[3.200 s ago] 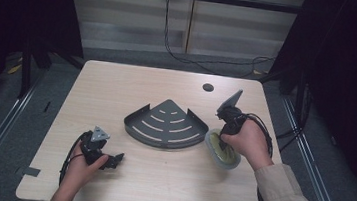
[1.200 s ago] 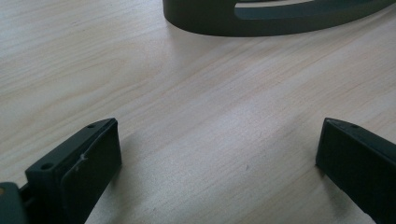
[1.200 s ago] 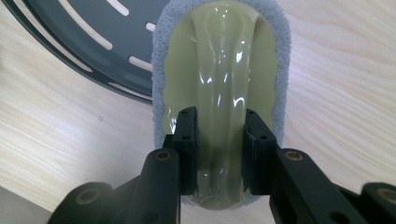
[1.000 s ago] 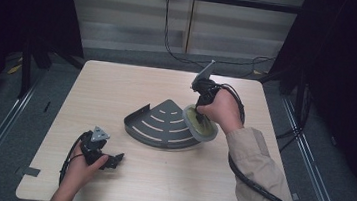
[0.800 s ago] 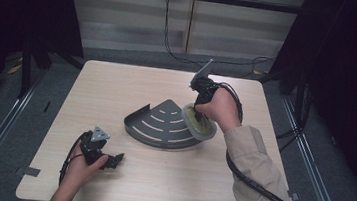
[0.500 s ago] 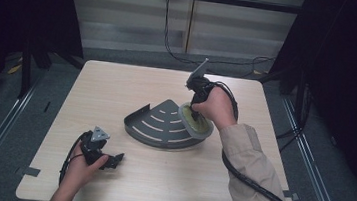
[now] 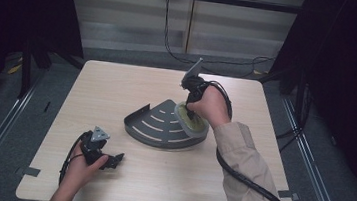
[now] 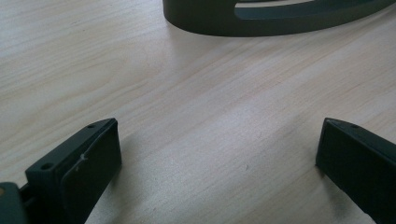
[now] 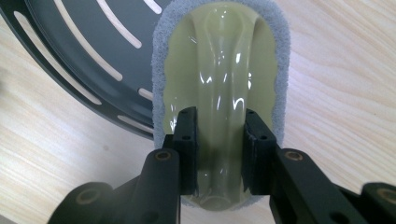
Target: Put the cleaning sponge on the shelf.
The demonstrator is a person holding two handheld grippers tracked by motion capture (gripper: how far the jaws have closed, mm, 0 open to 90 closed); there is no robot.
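A light wood-grain surface (image 7: 132, 90) with rounded corners is seen from above; a dark grey fan-shaped slotted tray (image 7: 156, 126) lies near its middle and is taken as the landmark; pale surface is visible through the tray's curved slots. A yellow-green scrubber with a grey spongy rim (image 7: 192, 122) is held over the tray's right edge, partly above the tray and partly above bare surface; in the right gripper view the scrubber (image 9: 219, 93) is clamped by its raised glossy ridge between the narrow jaws of the right gripper (image 9: 219, 156); the right gripper (image 7: 192, 89) is held just behind the tray's right side. The left gripper (image 7: 103, 155) is rested on the surface in front of and left of the tray, well apart from it; its jaws are spread wide with nothing between them, bare wood in the gap (image 8: 219, 154); the tray's curved wall (image 8: 275, 18) is seen beyond. Around the surface: grey floor, metal rails at both sides, dark curtains left and right, a pale panelled wall behind with black cables (image 7: 173, 34) hanging down; two tape pieces are stuck at the surface's near corners.
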